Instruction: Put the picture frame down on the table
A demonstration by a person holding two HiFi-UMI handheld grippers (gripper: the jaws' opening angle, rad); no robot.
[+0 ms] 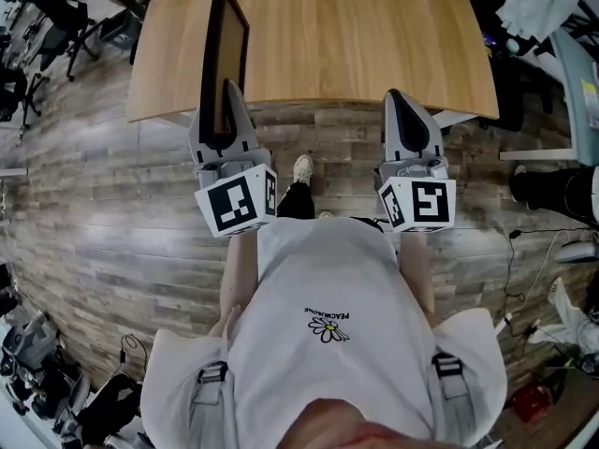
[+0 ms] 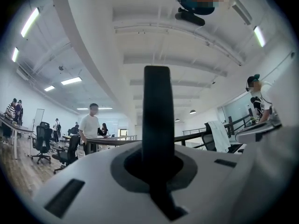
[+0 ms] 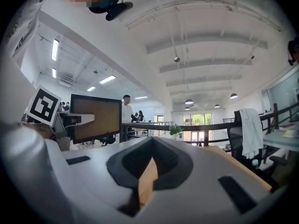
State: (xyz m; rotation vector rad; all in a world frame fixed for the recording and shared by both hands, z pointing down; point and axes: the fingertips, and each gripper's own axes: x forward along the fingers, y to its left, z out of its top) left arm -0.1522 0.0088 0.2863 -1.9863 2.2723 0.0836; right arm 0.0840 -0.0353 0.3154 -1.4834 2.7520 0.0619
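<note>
A dark-edged picture frame (image 1: 223,59) with a brown panel stands upright and edge-on over the near left edge of the wooden table (image 1: 374,36). My left gripper (image 1: 229,92) is shut on its lower part. In the left gripper view the frame (image 2: 156,115) is a dark vertical bar rising from between the jaws of the left gripper (image 2: 156,164). My right gripper (image 1: 400,98) hovers over the table's near right edge, shut with nothing in it. The right gripper view shows the frame (image 3: 96,118) off to the left beyond the right gripper (image 3: 149,160), with the wood of the table (image 3: 147,181) visible between the jaws.
Wood-plank floor (image 1: 103,204) lies in front of the table. Office chairs (image 1: 56,17) stand at the far left, and a chair draped with white cloth (image 1: 543,3) at the far right. Cables and shoes (image 1: 571,316) lie on the floor to the right.
</note>
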